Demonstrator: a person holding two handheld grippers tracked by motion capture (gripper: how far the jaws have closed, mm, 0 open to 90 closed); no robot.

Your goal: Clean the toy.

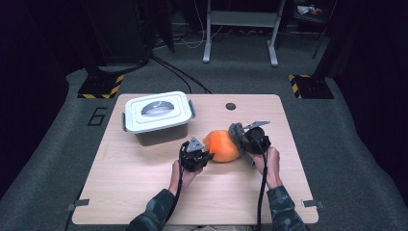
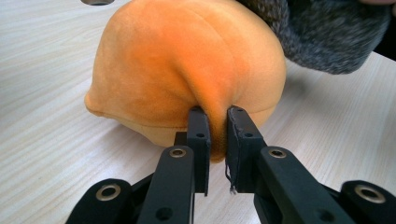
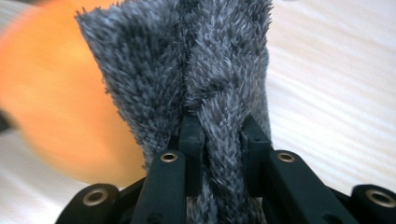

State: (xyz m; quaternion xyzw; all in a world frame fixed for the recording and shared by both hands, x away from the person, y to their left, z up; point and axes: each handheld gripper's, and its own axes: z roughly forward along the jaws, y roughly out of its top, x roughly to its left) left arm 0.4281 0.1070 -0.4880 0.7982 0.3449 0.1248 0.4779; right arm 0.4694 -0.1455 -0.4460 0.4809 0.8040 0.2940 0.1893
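Observation:
An orange plush toy lies on the wooden table, near the middle. My left gripper is at its left side, shut on a pinched fold of the orange plush. My right gripper is at the toy's right side, shut on a folded grey fluffy cloth. In the right gripper view the grey cloth stands up between the jaws, with the orange toy blurred behind it at left. The grey cloth touches the toy's far upper side in the left gripper view.
A white lidded plastic box with side latches stands at the table's back left. A small dark hole marks the tabletop near the back edge. Bare wood spreads in front of my hands and to both sides.

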